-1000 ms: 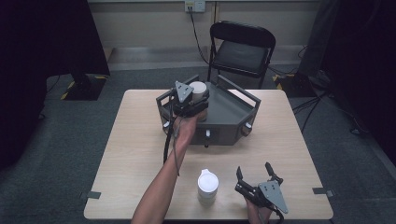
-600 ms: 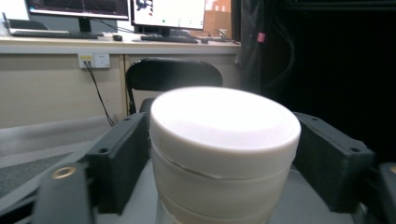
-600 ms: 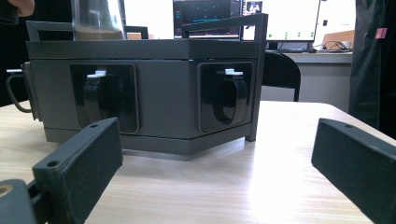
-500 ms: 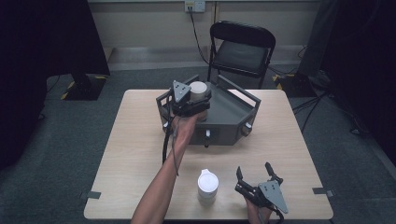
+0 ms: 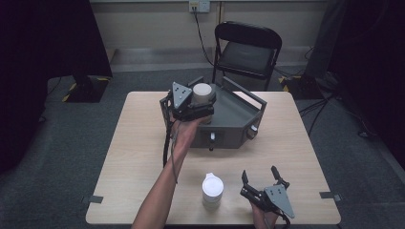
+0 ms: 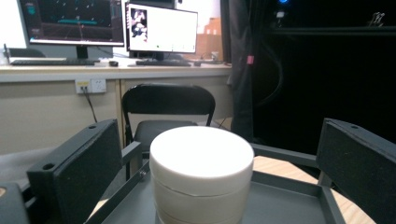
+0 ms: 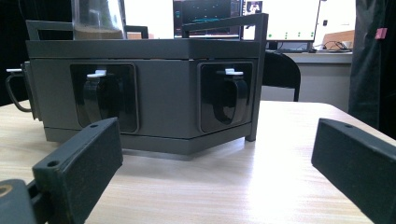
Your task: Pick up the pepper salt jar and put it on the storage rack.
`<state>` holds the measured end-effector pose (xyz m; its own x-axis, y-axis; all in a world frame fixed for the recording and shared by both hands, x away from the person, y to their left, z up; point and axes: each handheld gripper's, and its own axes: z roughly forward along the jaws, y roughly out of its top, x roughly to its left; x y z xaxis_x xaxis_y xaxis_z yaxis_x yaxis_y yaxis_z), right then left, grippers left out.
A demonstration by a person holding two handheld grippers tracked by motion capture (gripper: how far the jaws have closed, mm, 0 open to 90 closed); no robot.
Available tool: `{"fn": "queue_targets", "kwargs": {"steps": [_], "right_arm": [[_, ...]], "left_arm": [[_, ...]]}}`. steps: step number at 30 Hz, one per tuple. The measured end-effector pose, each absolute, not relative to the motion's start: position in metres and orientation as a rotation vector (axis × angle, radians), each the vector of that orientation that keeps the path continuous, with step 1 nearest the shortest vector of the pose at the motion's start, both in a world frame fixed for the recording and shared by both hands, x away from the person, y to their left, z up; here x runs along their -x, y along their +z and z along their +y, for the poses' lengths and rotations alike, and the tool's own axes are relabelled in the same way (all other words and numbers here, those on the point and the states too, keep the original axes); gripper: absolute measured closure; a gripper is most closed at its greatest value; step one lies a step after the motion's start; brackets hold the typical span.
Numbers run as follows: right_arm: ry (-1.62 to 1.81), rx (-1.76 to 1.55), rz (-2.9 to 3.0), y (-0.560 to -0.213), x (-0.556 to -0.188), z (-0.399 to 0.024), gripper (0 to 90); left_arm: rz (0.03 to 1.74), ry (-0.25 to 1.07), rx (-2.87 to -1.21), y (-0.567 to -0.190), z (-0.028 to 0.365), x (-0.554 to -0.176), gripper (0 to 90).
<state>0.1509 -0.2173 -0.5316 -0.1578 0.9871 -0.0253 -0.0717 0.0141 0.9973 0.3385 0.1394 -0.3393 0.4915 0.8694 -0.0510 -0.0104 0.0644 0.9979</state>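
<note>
- The left tongs had just been opening, wide around the white jar on the grey tray — a careless withdrawal could tip it.
- The right tongs lay apart on the bench, empty — near the white bottle.

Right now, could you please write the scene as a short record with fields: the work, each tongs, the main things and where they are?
work: placing a white jar on the grey tray
white jar: stands upright on the tray floor, between the left tongs' jaws, not gripped
left tongs: jaws have just been opening; a gap shows on both sides of the jar
right tongs: open, nothing between the jaws, low at the near right of the table
grey tray: at the far middle of the table
white bottle: upright near the front edge, left of the right tongs
</note>
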Motion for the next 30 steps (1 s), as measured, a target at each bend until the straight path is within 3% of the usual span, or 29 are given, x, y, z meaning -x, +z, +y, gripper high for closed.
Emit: {"fn": "queue_targets", "kwargs": {"steps": [30], "right_arm": [[1.342, -1.064, 1.281, -0.531, -0.151, -0.217, 0.7]], "left_arm": [[0.775, 0.779, -1.294, -0.356, 0.166, -0.296, 0.0]]}}
